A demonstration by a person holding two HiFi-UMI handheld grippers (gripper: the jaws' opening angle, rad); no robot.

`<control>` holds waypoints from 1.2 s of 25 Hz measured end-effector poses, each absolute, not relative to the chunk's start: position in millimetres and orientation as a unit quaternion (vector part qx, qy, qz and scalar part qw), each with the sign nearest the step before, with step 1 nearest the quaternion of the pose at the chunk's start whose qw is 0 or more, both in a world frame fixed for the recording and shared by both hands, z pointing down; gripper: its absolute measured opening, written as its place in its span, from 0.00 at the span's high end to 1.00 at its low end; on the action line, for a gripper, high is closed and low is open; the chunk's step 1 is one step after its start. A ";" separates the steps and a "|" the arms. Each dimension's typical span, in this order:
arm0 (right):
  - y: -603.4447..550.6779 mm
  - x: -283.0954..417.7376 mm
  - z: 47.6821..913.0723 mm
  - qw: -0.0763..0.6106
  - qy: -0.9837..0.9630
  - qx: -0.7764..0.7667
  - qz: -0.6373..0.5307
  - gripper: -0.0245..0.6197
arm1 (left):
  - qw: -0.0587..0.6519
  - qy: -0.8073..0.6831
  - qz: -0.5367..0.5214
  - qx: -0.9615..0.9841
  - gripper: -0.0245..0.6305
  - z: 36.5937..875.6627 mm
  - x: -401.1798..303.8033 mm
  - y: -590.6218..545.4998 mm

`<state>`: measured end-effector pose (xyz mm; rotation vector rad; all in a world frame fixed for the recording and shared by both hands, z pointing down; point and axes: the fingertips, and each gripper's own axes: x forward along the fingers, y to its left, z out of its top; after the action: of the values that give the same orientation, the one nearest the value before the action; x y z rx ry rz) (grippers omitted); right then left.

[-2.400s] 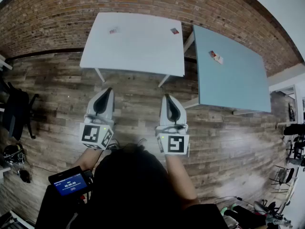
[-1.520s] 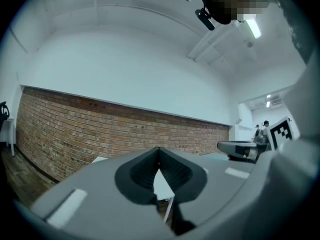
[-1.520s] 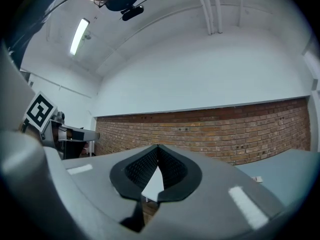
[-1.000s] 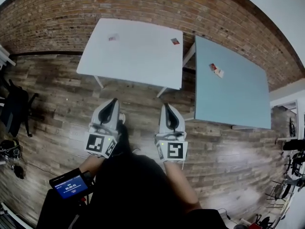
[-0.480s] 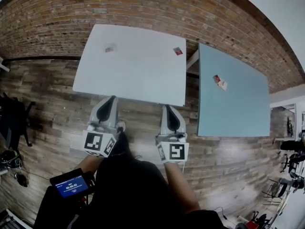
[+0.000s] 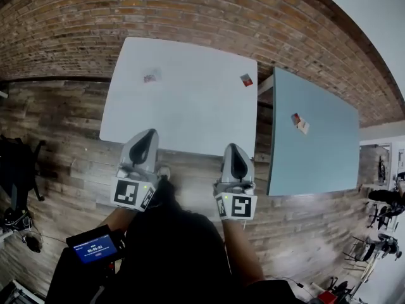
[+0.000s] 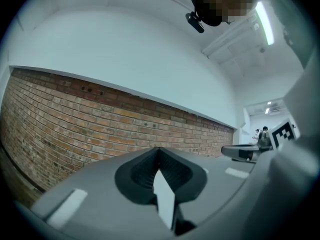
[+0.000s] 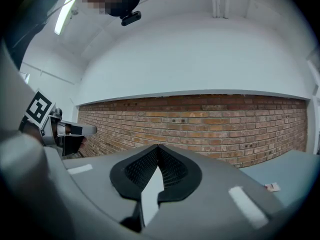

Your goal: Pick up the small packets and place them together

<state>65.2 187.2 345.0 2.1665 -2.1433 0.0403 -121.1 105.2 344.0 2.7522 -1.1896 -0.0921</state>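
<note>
In the head view, a white table carries a small pale packet at its far left and a small red packet at its far right corner. Two more small packets lie together on the blue-grey table to the right. My left gripper and right gripper are both shut and empty, held level at the white table's near edge, well short of every packet. In the right gripper view, one packet shows at the far right on the blue-grey table.
A brick wall runs behind both tables. Wooden floor surrounds them. A black chair stands at the far left and a small screen device sits by my left arm. Equipment clutters the lower right corner.
Both grippers and I have moved forward toward the white table, from open floor up to its near edge. The jaws stayed shut throughout.
</note>
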 end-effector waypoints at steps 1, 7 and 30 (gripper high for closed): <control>181.5 65.6 348.4 0.048 -0.700 0.712 0.017 0.96 | 0.072 -0.393 -0.029 0.916 0.96 346.6 -122.9 99.5; 152.7 59.7 358.1 0.061 -0.687 0.723 0.030 0.96 | 0.082 -0.381 -0.027 0.920 0.96 354.9 -134.5 62.5; 94.4 134.1 381.7 0.082 -0.711 0.697 0.038 0.96 | 0.080 -0.442 -0.035 0.893 0.96 354.3 -101.0 20.1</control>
<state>134.1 94.4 381.7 2.0834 -2.1251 0.1138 -101.0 20.1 354.3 2.6703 -1.3226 -0.1051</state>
